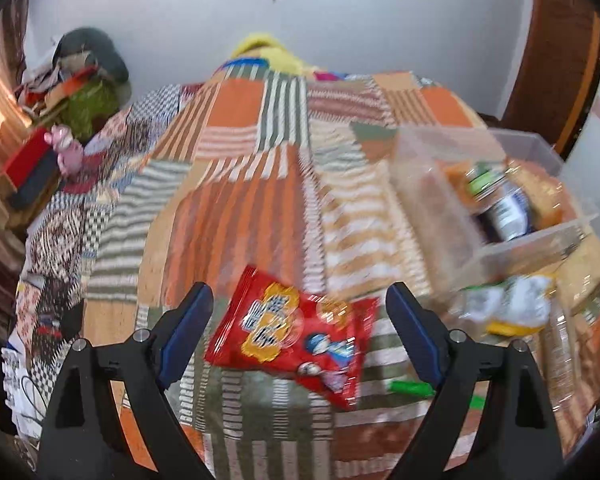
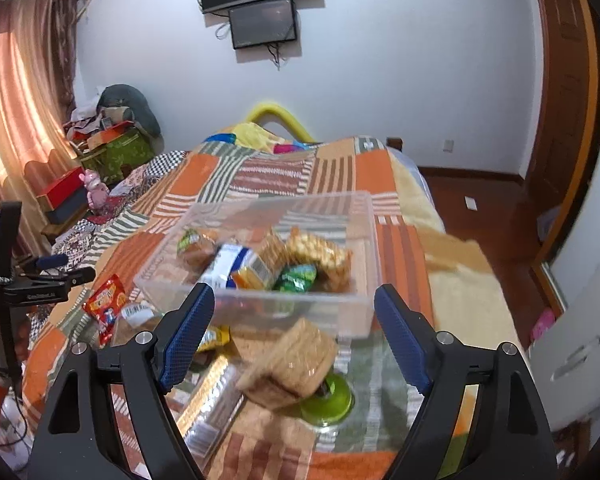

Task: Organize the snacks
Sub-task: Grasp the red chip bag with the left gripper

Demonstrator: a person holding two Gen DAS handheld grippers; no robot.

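Red snack bag [image 1: 296,330] sits low centre between the left gripper's [image 1: 300,308] open jaws; only the right gripper [image 2: 294,310], jaws open too, shows the cracker pack [image 2: 292,364] before the clear bin [image 2: 364,240].

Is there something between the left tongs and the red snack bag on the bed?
Nothing visible. The left tongs are open, and the shiny red snack bag lies flat on the striped patchwork bedcover directly between the blue pads. The clear plastic bin sits farther off to the right.

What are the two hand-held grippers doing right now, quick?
Left hand-held gripper: open, holding nothing, red snack bag between its fingers.
Right hand-held gripper: open, holding nothing.
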